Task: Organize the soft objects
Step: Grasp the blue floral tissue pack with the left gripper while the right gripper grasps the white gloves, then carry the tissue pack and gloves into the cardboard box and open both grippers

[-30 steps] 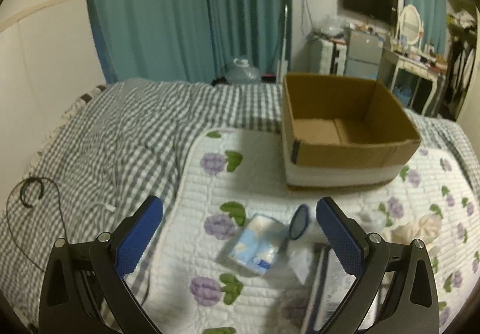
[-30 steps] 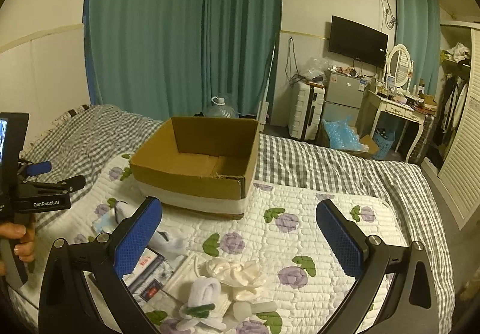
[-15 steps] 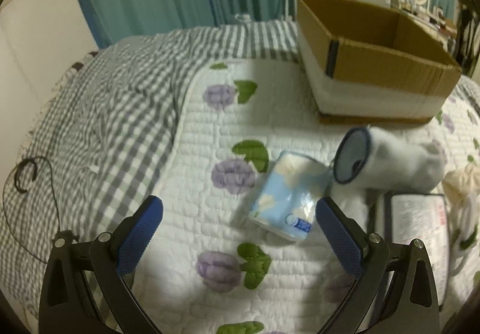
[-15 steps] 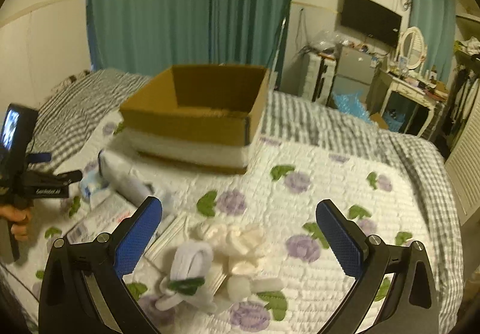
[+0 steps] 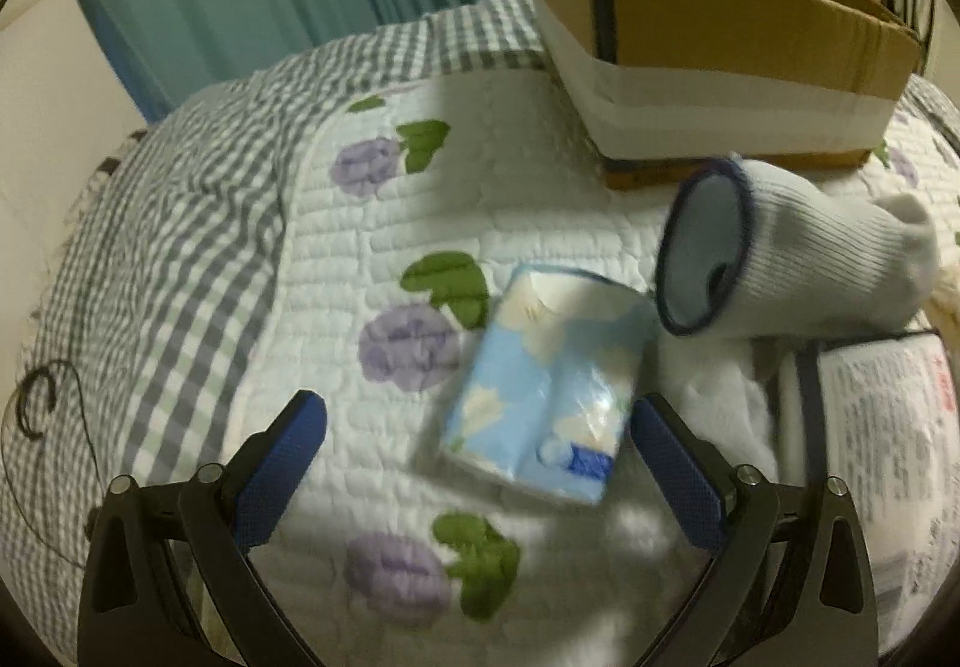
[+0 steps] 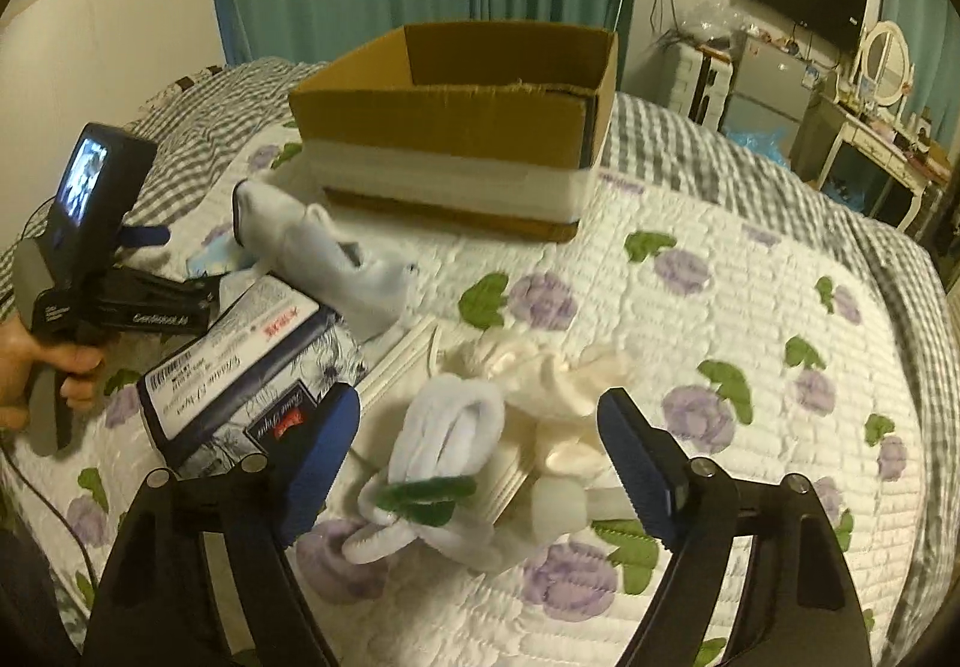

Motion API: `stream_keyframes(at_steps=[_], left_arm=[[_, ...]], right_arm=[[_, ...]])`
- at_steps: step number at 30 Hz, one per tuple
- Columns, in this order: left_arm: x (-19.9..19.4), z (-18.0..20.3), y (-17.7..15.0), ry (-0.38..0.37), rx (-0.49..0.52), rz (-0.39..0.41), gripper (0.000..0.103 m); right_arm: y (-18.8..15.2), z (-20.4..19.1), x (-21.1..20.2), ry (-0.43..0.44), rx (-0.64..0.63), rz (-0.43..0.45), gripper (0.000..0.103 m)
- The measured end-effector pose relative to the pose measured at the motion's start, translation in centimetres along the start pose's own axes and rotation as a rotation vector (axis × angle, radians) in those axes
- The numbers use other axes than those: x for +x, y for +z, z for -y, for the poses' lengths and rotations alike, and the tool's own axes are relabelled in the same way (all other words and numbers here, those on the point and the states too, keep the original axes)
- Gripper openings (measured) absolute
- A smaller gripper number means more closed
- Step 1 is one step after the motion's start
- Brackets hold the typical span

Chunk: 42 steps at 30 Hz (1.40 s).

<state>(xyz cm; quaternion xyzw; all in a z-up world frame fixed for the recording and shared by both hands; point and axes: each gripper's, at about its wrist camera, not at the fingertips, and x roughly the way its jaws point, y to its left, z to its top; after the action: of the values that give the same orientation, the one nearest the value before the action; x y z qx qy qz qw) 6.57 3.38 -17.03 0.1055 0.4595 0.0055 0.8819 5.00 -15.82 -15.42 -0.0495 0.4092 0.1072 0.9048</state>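
Observation:
My left gripper (image 5: pixel 478 424) is open, low over the quilt, with a light-blue tissue pack (image 5: pixel 549 385) between its fingers, nearer the right one. A white sock with a dark cuff (image 5: pixel 786 259) lies just beyond. My right gripper (image 6: pixel 478 430) is open above a rolled white sock with a green tie (image 6: pixel 447 442) and a cream sock bundle (image 6: pixel 540 373). An open cardboard box (image 6: pixel 462 127) stands behind, also in the left wrist view (image 5: pixel 720 37). The white sock (image 6: pixel 318 247) shows left of centre in the right wrist view.
A printed wipes-style packet (image 6: pixel 240 373) lies left of my right gripper, also in the left wrist view (image 5: pixel 882 457). The floral quilt (image 6: pixel 750 337) covers a checked bed (image 5: pixel 150 247). A hand holds the left gripper device (image 6: pixel 90 247). A dresser and TV stand at the back right.
Both grippers have dropped and moved forward toward the bed. The tissue pack now sits between the left fingers; the sock bundles sit between the right fingers. Both stay open.

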Motion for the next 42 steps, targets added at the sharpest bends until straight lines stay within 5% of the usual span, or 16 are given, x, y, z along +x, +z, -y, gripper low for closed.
stream_keyframes(at_steps=[4, 8, 17, 27, 42], left_arm=[[1.3, -0.4, 0.1, -0.034, 0.000, -0.022, 0.065], [1.4, -0.4, -0.1, -0.076, -0.021, -0.036, 0.054], [0.1, -0.7, -0.1, -0.097, -0.041, -0.033, 0.049], [-4.5, -1.8, 0.5, -0.098, -0.092, 0.069, 0.049], [-11.2, -2.9, 1.6, -0.181, -0.125, 0.168, 0.049]], right_arm=[[-0.6, -0.2, 0.8, 0.024, 0.010, -0.031, 0.082], [-1.0, -0.5, 1.5, 0.034, -0.013, -0.063, 0.066], [-1.7, -0.4, 2.6, 0.067, 0.010, -0.138, 0.023], [-0.4, -1.0, 1.2, 0.093, 0.028, -0.100, 0.016], [4.6, -3.2, -5.6, 0.076, 0.002, 0.110, 0.016]])
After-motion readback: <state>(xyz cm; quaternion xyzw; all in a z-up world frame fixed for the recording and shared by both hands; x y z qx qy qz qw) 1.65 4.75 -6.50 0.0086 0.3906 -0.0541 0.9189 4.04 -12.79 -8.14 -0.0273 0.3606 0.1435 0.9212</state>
